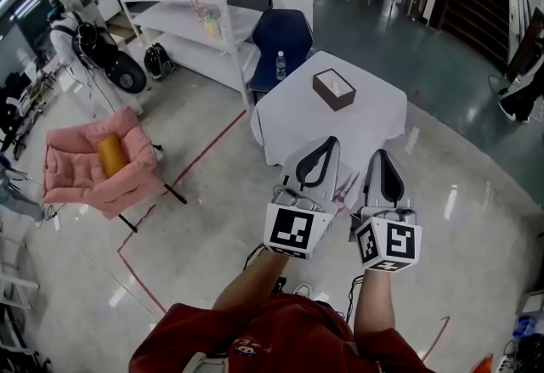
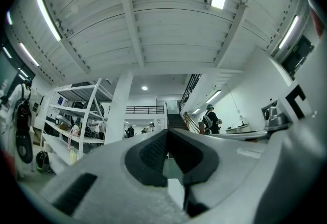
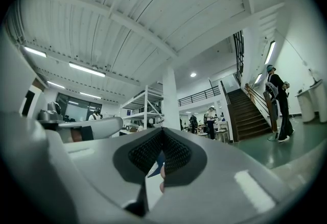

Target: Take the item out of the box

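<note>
A brown box with a white opening in its top sits on a small table under a white cloth, ahead of me in the head view. Both grippers are held side by side in front of my chest, short of the table's near edge and apart from the box. My left gripper is shut with its jaws meeting at the tip, and nothing is in it. My right gripper is likewise shut and empty. In both gripper views the closed tips tilt up toward the ceiling; the box is not seen there.
A blue chair with a water bottle stands behind the table. White shelving is at the back left. A pink chair holds an orange cylinder. Red tape lines mark the glossy floor.
</note>
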Motion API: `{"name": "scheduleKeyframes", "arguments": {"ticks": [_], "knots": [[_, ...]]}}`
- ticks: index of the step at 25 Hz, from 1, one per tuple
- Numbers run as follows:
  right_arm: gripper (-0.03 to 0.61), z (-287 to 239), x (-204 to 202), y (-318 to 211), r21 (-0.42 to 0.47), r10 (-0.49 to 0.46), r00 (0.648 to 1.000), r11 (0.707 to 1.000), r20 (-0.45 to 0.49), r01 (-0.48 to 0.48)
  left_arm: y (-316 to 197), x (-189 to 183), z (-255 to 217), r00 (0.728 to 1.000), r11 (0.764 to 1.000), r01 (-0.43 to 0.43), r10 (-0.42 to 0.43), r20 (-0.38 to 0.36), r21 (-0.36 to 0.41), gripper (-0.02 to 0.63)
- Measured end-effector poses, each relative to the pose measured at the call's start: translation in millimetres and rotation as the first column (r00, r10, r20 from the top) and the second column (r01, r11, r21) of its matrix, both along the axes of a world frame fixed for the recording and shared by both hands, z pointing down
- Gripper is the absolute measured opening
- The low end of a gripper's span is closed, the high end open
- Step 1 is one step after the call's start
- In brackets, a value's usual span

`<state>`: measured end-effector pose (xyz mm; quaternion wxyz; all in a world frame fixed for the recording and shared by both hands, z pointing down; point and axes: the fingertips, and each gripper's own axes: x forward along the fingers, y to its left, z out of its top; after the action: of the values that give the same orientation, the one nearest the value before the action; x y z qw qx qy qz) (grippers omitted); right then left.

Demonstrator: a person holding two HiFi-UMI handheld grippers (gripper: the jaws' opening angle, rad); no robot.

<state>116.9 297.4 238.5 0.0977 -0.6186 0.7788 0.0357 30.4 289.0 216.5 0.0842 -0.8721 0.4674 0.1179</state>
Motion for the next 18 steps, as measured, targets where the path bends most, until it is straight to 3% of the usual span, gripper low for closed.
{"name": "scheduleKeyframes", "arguments": {"ticks": [9, 18], "knots": [[0.002, -4, 37, -28, 0.000, -0.011, 1.000, 1.000, 0.008, 0.011, -29, 39, -4, 1.000, 1.000, 0.006, -0.006, 0.004, 0.001, 0.002], [0.002, 8, 36, -50, -0.008, -0.041, 0.999, 0.999, 0.029, 0.042, -47, 38, 8, 0.999, 0.999, 0.032, -0.031, 0.018, -0.014, 0.002]]}}
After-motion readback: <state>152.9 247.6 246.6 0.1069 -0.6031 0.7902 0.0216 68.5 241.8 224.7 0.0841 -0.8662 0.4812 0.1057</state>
